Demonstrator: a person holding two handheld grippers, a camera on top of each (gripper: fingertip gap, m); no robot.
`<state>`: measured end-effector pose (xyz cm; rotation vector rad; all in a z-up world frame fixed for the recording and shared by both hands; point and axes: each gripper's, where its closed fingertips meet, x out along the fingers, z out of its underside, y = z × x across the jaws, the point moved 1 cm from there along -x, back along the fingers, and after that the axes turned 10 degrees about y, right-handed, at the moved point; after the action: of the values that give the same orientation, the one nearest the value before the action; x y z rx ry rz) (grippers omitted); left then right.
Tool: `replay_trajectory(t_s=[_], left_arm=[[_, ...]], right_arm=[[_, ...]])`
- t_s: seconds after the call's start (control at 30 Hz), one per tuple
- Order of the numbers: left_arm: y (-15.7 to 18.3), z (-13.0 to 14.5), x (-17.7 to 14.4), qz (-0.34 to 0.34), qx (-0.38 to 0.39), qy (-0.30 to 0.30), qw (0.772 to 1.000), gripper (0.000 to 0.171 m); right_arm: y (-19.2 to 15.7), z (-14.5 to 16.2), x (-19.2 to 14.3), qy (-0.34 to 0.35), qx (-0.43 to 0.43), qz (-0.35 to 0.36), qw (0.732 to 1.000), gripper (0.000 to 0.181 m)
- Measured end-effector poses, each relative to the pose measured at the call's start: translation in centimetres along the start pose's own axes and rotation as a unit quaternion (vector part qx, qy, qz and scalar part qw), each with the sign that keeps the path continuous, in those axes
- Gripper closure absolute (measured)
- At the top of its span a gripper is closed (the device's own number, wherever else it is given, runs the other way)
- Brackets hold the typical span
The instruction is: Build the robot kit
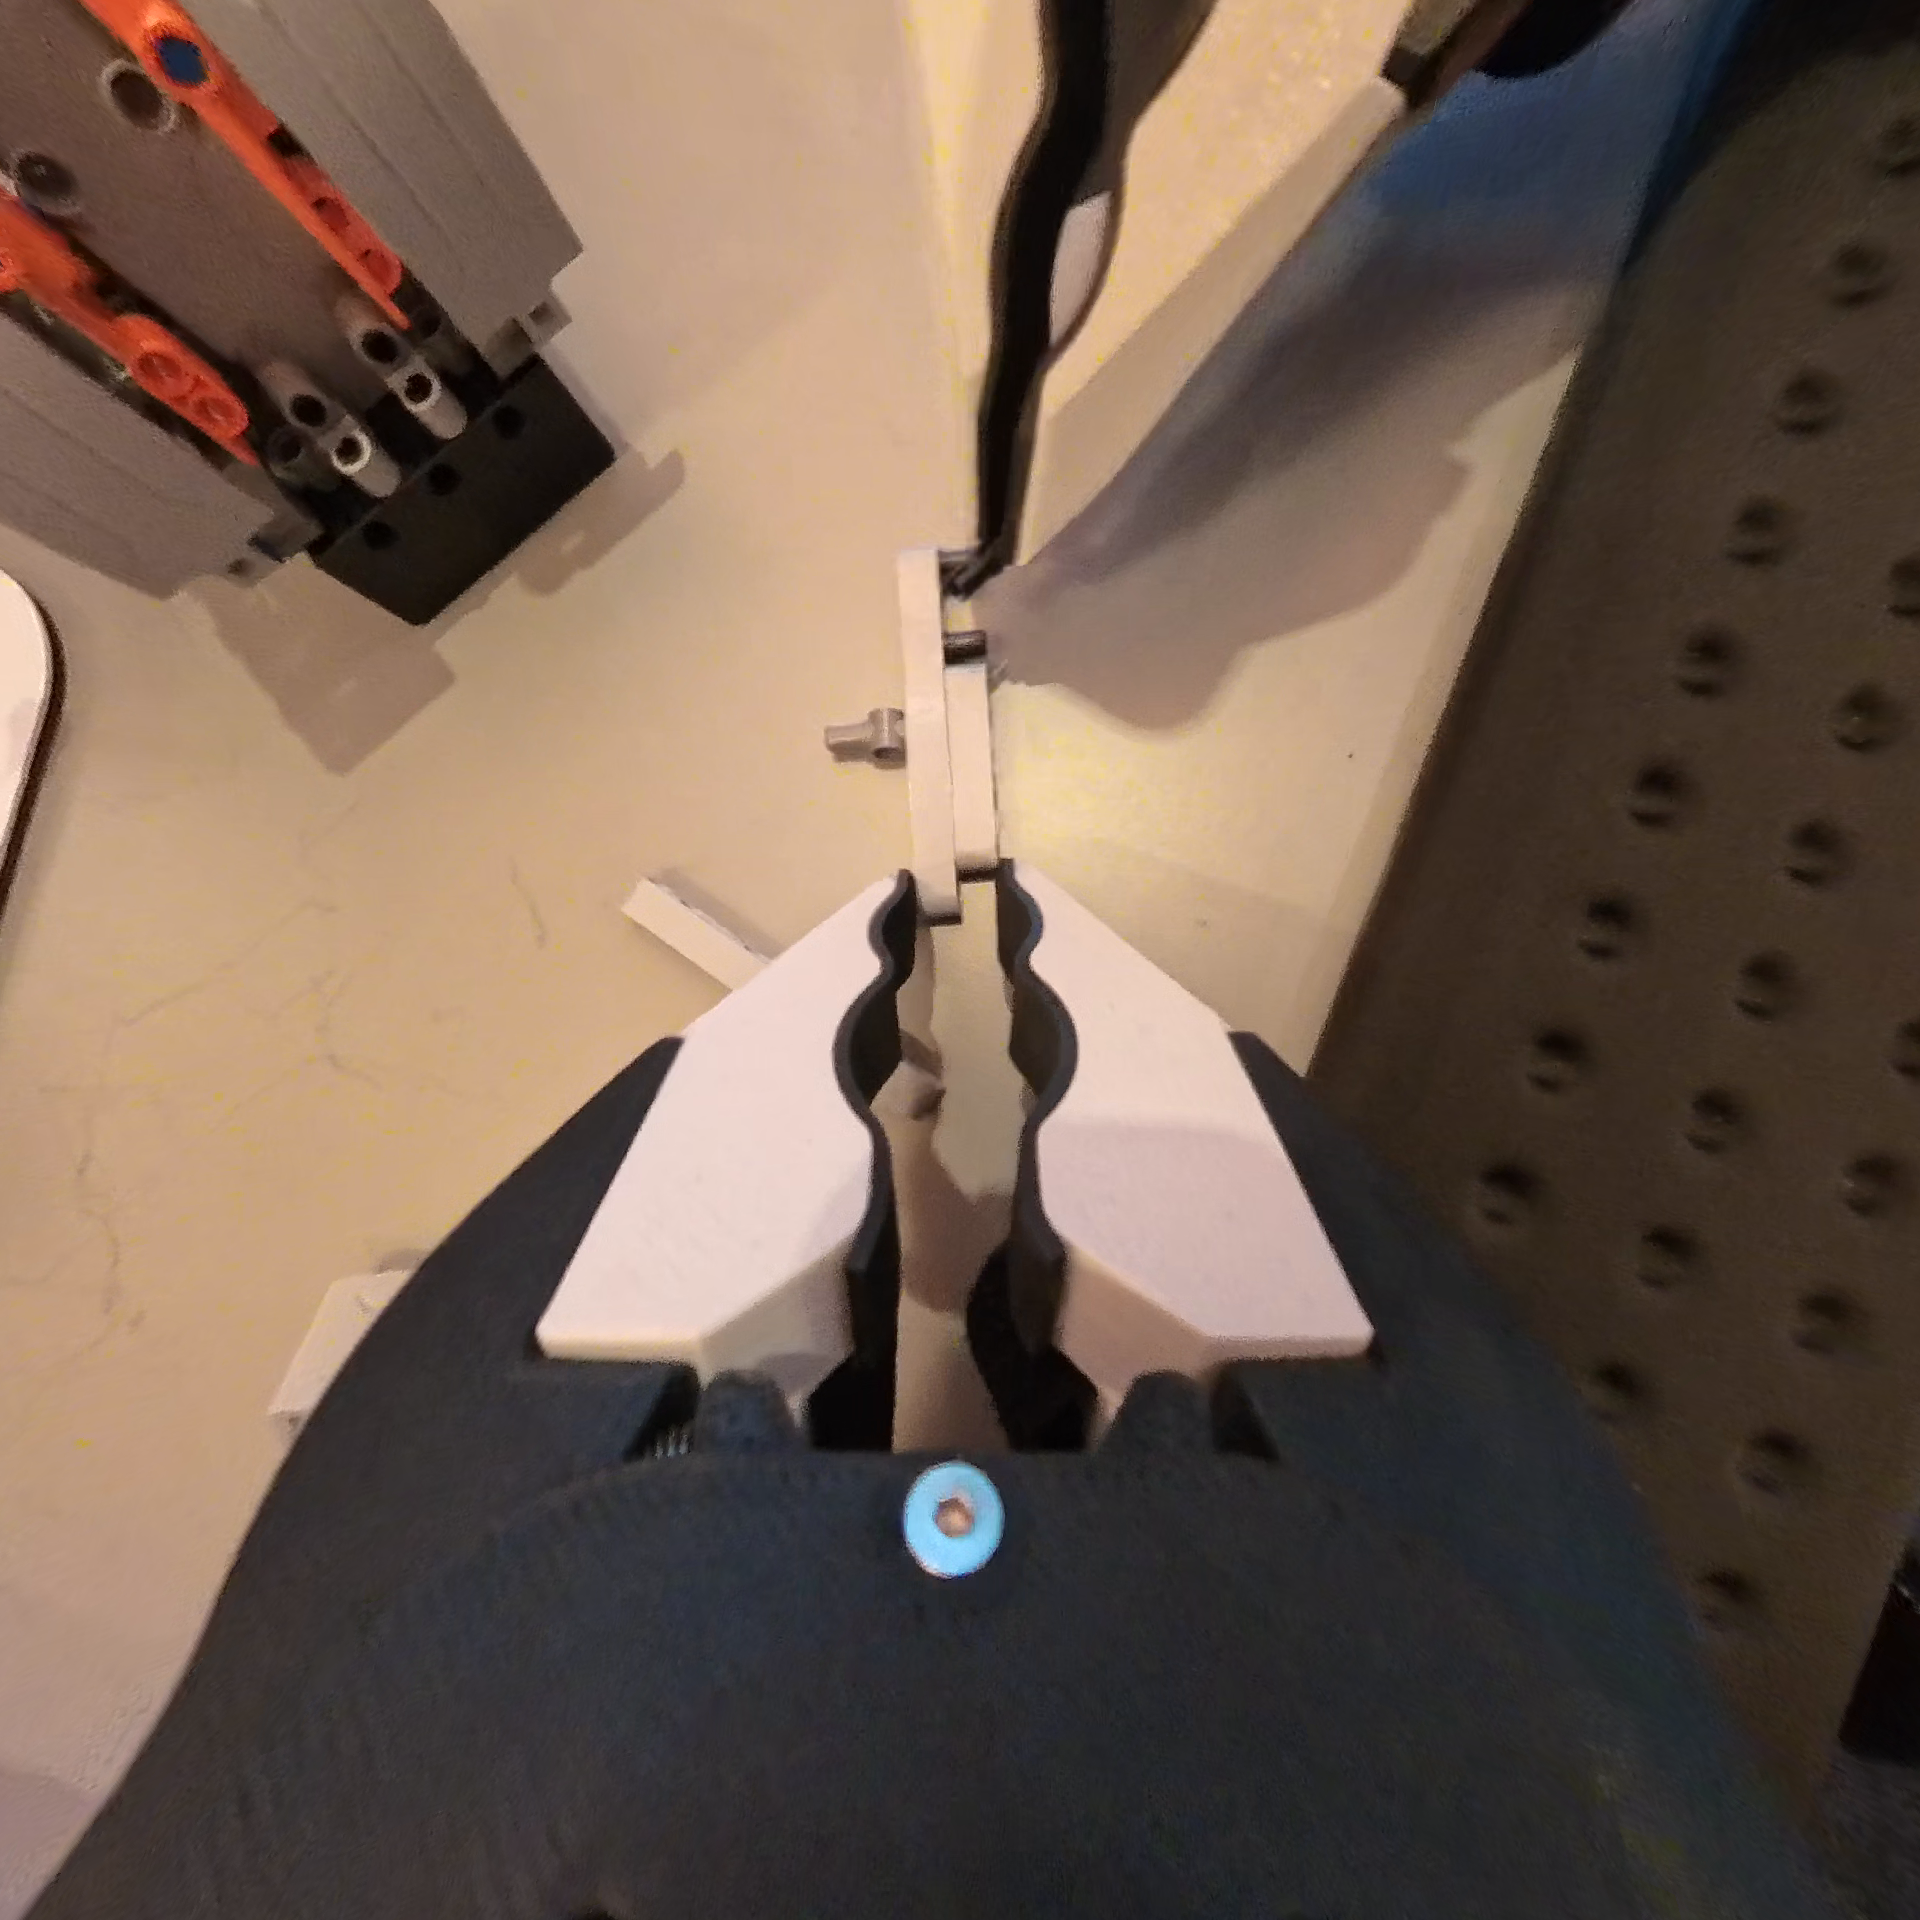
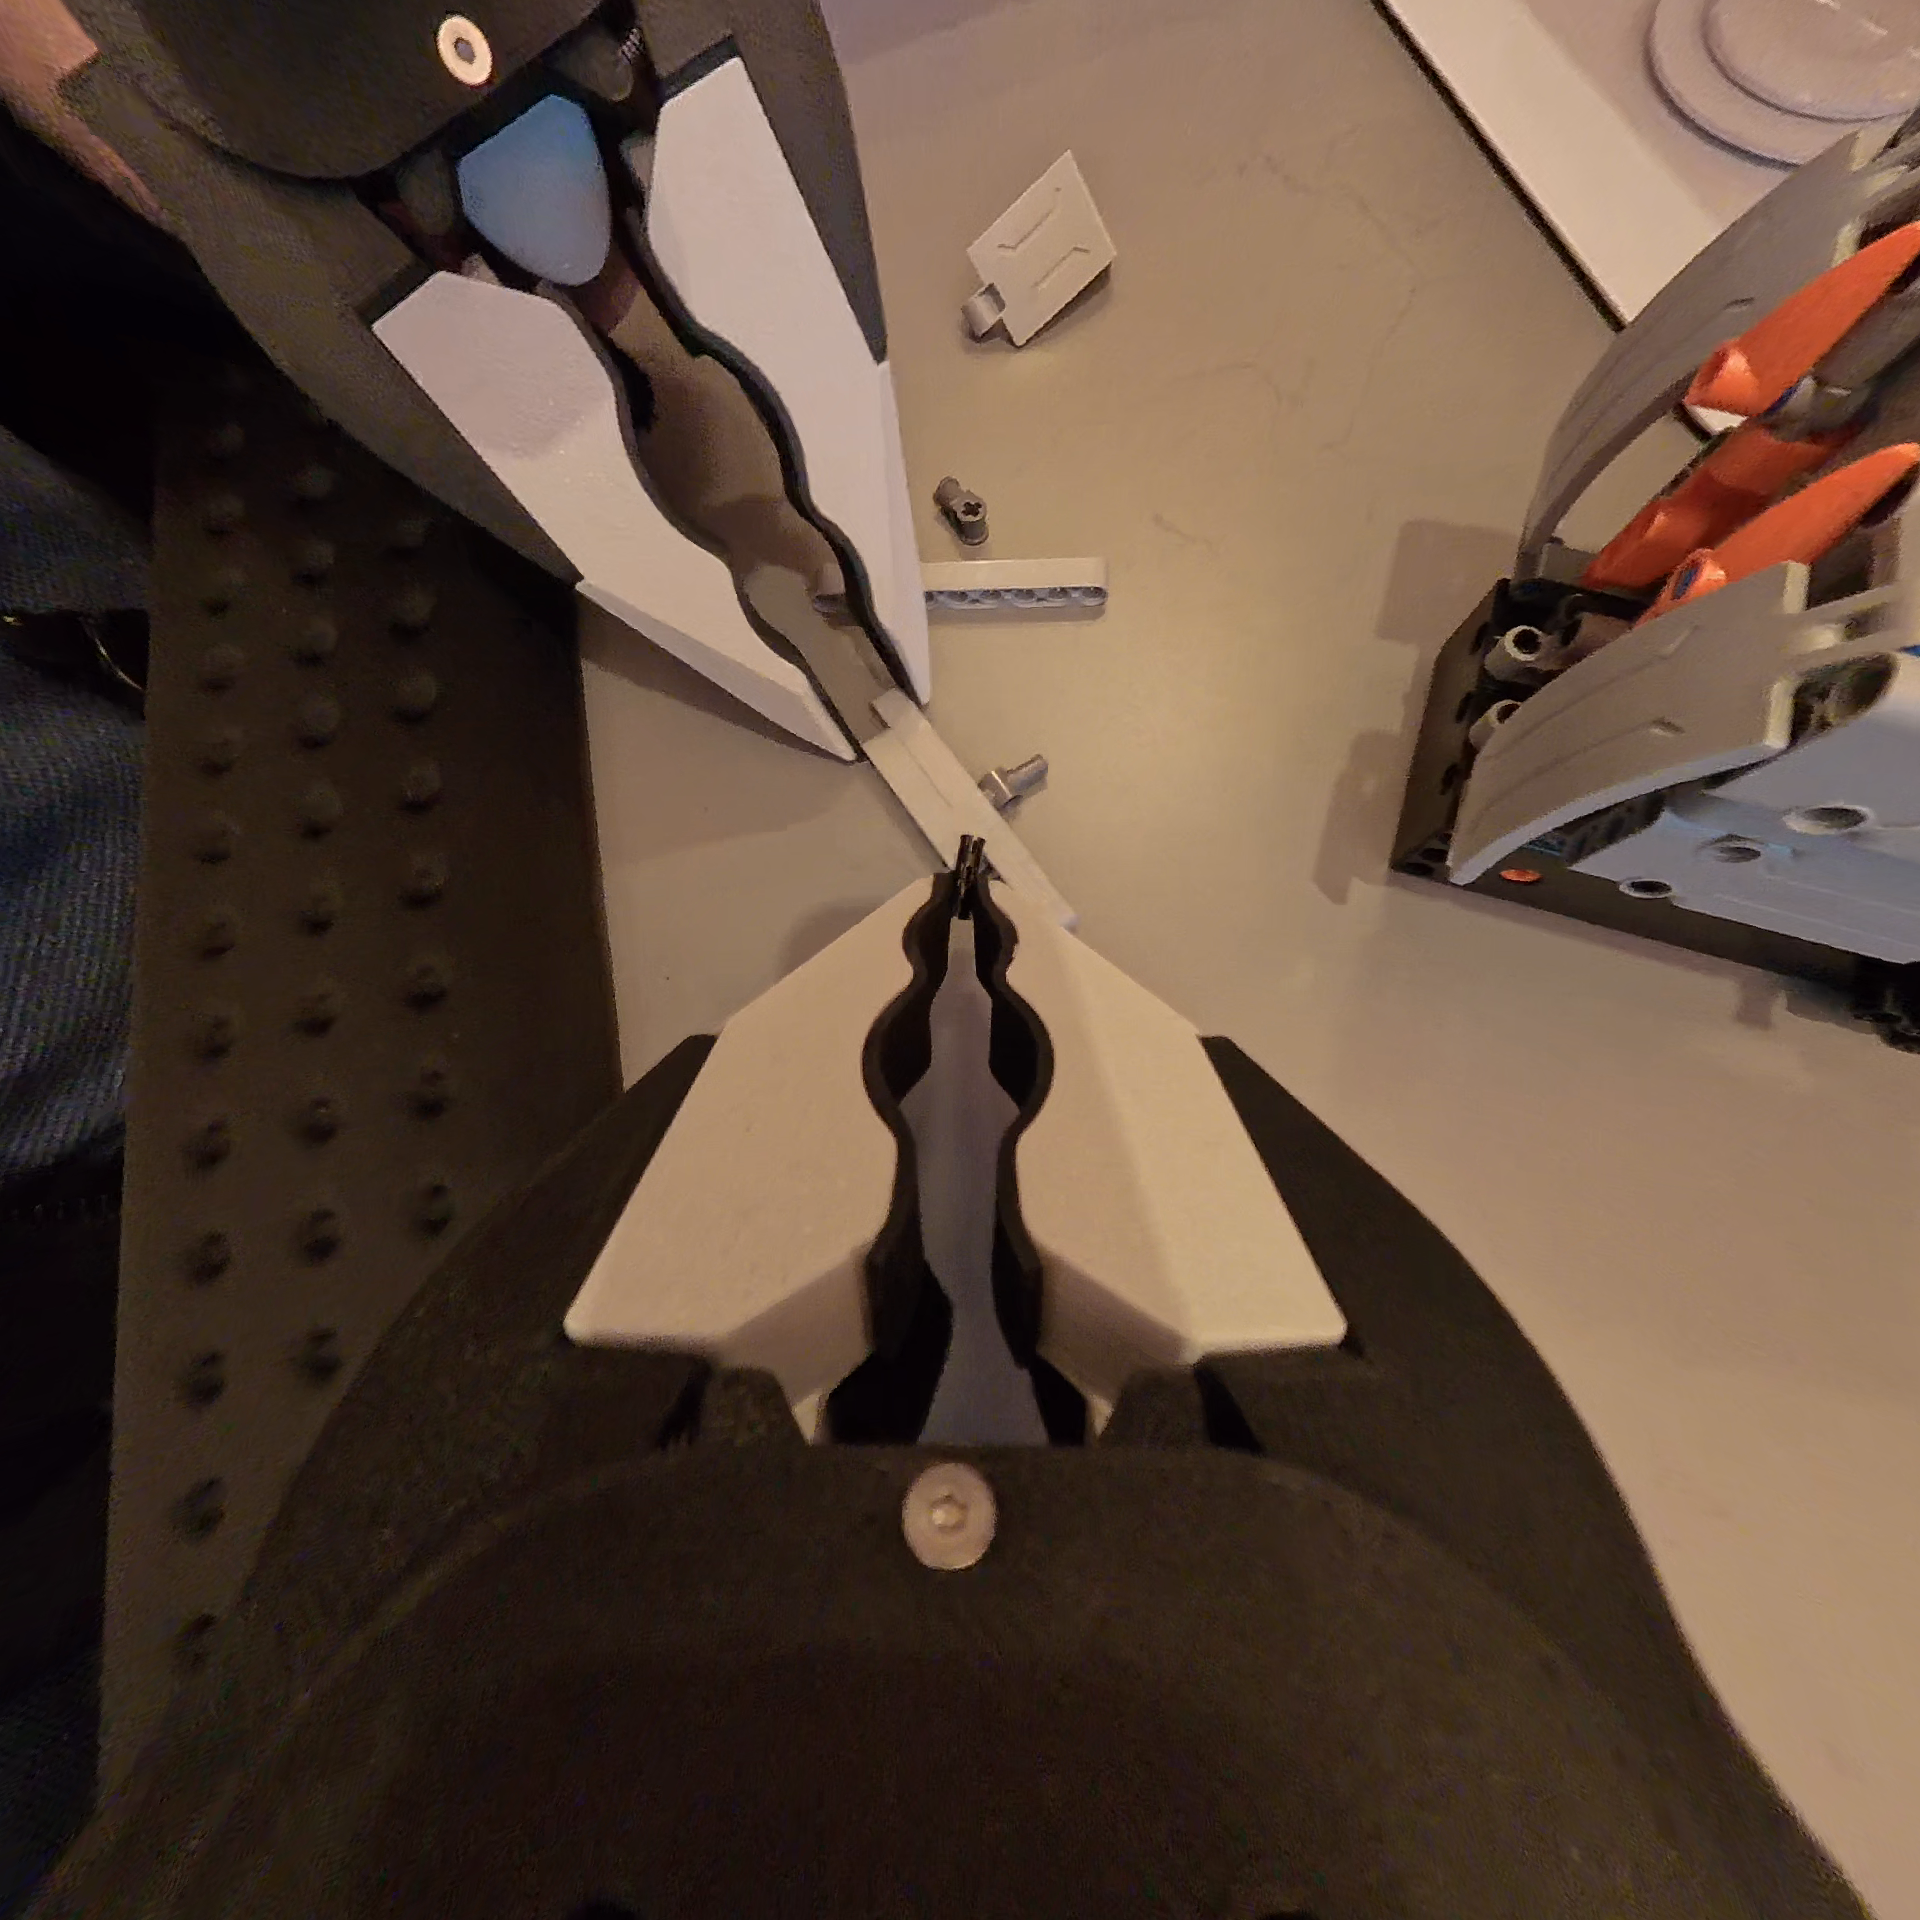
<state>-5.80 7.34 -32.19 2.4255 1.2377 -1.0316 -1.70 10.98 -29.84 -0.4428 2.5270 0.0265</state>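
Pale, faintly cracked tabletop (image 2: pixel 1351 1247) is seen under everything, edged by a dark studded mat (image 2: pixel 343 831). A grey, black and orange brick-built model (image 2: pixel 1683 727) is parked at the right of the right wrist view, well apart from both grippers. Left gripper (image 1: pixel 958 891) is clamped on the near end of a pair of grey beams (image 1: pixel 948 769), held on edge above the table. Right gripper (image 2: pixel 966 902) is pinched on a small black pin (image 2: pixel 968 868), which is pressed against the beams' far end. A loose grey beam (image 2: pixel 1013 594), grey panel (image 2: pixel 1042 247), dark connector (image 2: pixel 958 509) and light grey pin (image 2: pixel 1013 777) are scattered nearby.
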Motion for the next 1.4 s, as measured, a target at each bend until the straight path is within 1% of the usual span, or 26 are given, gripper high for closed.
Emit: replay_trajectory(t_s=[0.13, 0.43, 0.53, 0.6, 0.73, 0.9, 1.1, 1.4], left_arm=[[-0.2, 0.0, 0.1, -0.001, -0.026, 0.004, 1.000, 0.158], [0.4, 0.0, 0.1, 0.006, -0.017, 0.003, 1.000, 0.155], [1.2, 0.1, 0.0, 0.027, -0.026, 0.004, 0.999, 0.154], [2.0, -0.1, 0.0, 0.051, -0.031, 0.012, 0.998, 0.149], [2.8, -0.1, -0.1, 0.068, -0.006, 0.009, 0.998, 0.151], [1.9, 0.0, -0.1, 0.056, 0.000, 0.004, 0.998, 0.154], [1.9, -0.3, 0.4, 0.059, 0.016, -0.001, 0.998, 0.169], [2.4, -1.1, 1.1, 0.061, 0.020, 0.004, 0.998, 0.171]], right_arm=[[0.0, 0.4, 0.3, -0.014, -0.007, 0.000, 1.000, 0.181], [0.0, 1.3, 0.7, -0.040, -0.020, 0.005, 0.999, 0.181], [0.0, 1.5, 0.8, -0.048, -0.025, 0.008, 0.999, 0.181], [0.1, 1.6, 0.9, -0.050, -0.025, 0.009, 0.998, 0.181], [-0.1, 1.9, 1.3, -0.062, -0.032, 0.008, 0.998, 0.181], [-0.9, 2.0, 1.1, -0.065, -0.035, -0.011, 0.997, 0.181], [-2.5, 2.1, 1.4, -0.076, -0.044, -0.039, 0.995, 0.181], [-2.6, 1.9, 1.7, -0.073, -0.047, -0.041, 0.995, 0.181]])
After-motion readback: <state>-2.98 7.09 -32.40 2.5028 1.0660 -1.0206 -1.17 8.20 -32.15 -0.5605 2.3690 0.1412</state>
